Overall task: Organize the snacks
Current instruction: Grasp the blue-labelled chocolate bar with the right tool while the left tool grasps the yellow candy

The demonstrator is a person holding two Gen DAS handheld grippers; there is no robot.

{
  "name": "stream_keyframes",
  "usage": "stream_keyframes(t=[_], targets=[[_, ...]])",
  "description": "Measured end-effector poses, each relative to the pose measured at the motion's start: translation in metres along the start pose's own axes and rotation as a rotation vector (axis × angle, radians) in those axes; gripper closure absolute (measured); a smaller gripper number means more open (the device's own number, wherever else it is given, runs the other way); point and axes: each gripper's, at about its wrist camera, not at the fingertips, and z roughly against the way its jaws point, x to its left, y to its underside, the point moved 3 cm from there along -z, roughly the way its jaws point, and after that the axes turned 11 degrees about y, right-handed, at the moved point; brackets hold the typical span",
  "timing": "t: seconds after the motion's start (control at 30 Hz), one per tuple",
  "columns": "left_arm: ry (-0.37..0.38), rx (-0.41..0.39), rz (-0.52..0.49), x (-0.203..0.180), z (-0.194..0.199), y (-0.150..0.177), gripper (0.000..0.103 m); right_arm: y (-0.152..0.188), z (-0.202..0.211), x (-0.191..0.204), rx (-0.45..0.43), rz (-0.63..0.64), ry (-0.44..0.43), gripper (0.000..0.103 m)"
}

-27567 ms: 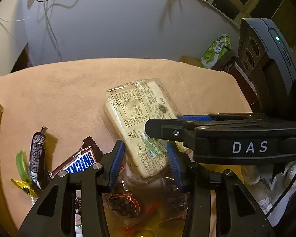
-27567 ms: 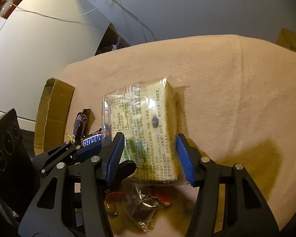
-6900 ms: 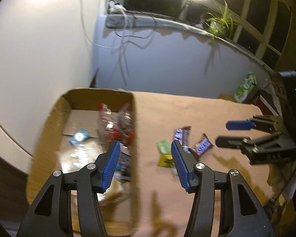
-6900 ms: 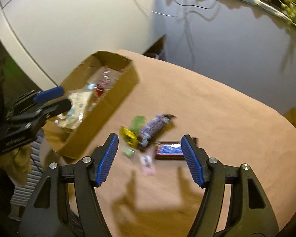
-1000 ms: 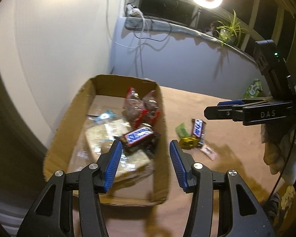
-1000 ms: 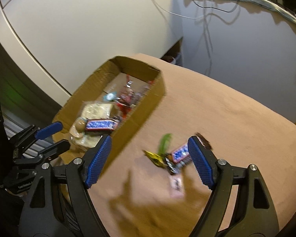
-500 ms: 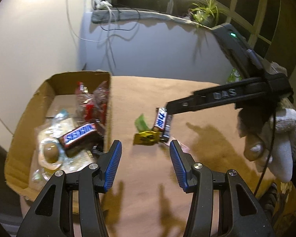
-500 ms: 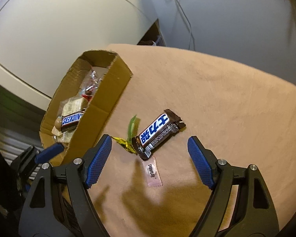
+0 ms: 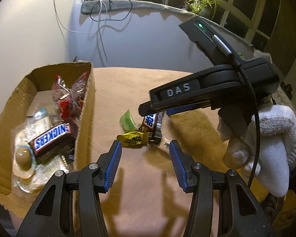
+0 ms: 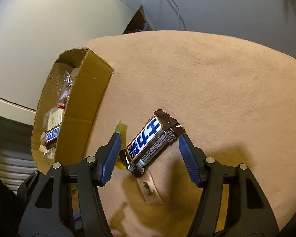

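the worktop (image 10: 217, 75) is covered in a peach-tan fuzzy cloth. at its left edge sits one open cardboard box (image 9: 89, 98), brown, with ragged torn rims. inside the box lie one pale bread pack (image 9: 39, 124) in clear wrap, two red-and-clear candy bags (image 9: 69, 96) leaning against the right wall, one snickers bar (image 9: 51, 138) lying label-up on the bread pack, and one small round brown sweet (image 9: 22, 156) in clear wrap just beside that bar.

the right claw (image 10: 150, 154), held by a hand in a white knit glove (image 9: 266, 138), is spread wide, its blue pads on either side of a second bar (image 10: 150, 140) and not touching it. this bar is brown with blue-and-white lettering and crimped ends, lying diagonally on the cloth to the right of the box. the left claw (image 9: 144, 164) is also wide open and holds nothing, hovering above the cloth near the loose sweets.

around the bar on the cloth are three small pieces: one pale pink sachet (image 10: 150, 189) touching its near end, one yellow candy wrapper (image 9: 133, 140) at its left, and one green candy (image 9: 126, 120) just beyond the yellow one.
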Motion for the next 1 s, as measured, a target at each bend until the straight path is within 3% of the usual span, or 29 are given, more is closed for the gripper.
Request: stream_keyframes(t=[0.33,0.47,0.6,1.0], targets=[[-0.048,-0.011,-0.029,-0.005,-0.014,0.002,0.054,-0.009,-0.010,0.011,0.003,0.070,0.076,0.039],[-0.038,-0.016,-0.037,-0.010,-0.013,0.003,0.054,-0.008,-0.010,0.010,0.004,0.121,0.110,0.048],[-0.008,-0.034,-0.052,-0.023,-0.007,0.005,0.054,-0.010,-0.009,0.007,0.008,0.134,0.113,0.051],[-0.120,0.017,-0.032,-0.010,-0.032,-0.002,0.054,-0.010,-0.002,-0.009,0.006,0.174,0.109,0.057]])
